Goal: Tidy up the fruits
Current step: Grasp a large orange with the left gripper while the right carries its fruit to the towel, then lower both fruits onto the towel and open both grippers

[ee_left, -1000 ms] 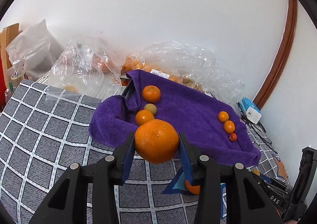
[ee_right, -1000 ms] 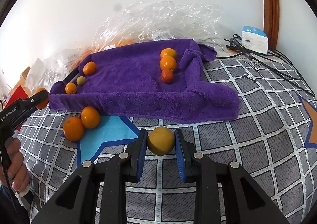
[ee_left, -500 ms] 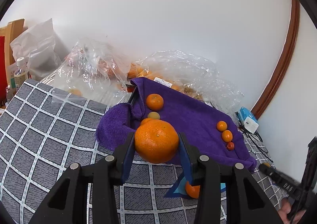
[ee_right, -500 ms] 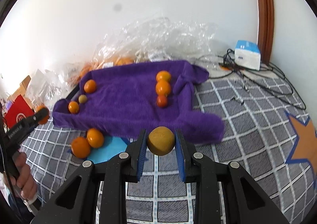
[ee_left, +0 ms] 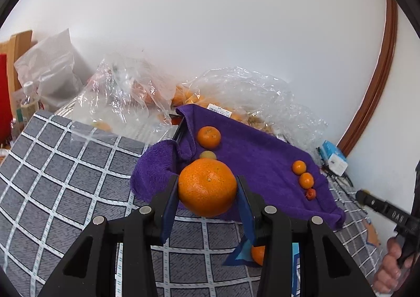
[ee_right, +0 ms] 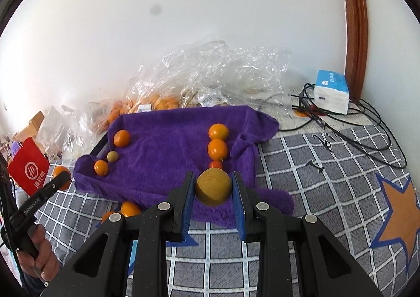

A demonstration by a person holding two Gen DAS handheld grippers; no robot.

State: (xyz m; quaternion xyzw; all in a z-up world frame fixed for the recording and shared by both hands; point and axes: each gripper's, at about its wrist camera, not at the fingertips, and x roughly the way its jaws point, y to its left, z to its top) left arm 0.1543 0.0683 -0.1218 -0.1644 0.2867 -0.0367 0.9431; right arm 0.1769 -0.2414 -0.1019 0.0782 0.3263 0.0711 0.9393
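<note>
My left gripper (ee_left: 207, 192) is shut on a large orange (ee_left: 207, 186), held above the near left edge of the purple towel (ee_left: 252, 155). My right gripper (ee_right: 213, 190) is shut on a dull yellow-brown fruit (ee_right: 213, 186), held above the towel's (ee_right: 170, 139) front edge. On the towel, a left row holds an orange (ee_right: 121, 138), a small brownish fruit (ee_right: 112, 156) and a small orange (ee_right: 101, 167). A right row holds two oranges (ee_right: 218, 131) (ee_right: 217, 149) and a small red fruit (ee_right: 216, 164).
Two loose oranges (ee_right: 129, 208) lie on the checked cloth (ee_right: 328, 179) before the towel. Clear plastic bags (ee_right: 215, 74) with more fruit lie behind it by the wall. A white-blue box (ee_right: 332, 91) and black cables (ee_right: 362, 123) sit at right. A red bag (ee_right: 29, 165) stands at left.
Both grippers have risen with their fruit and moved toward the towel. The right gripper's fruit has left the cloth and now hangs over the towel's front edge.
</note>
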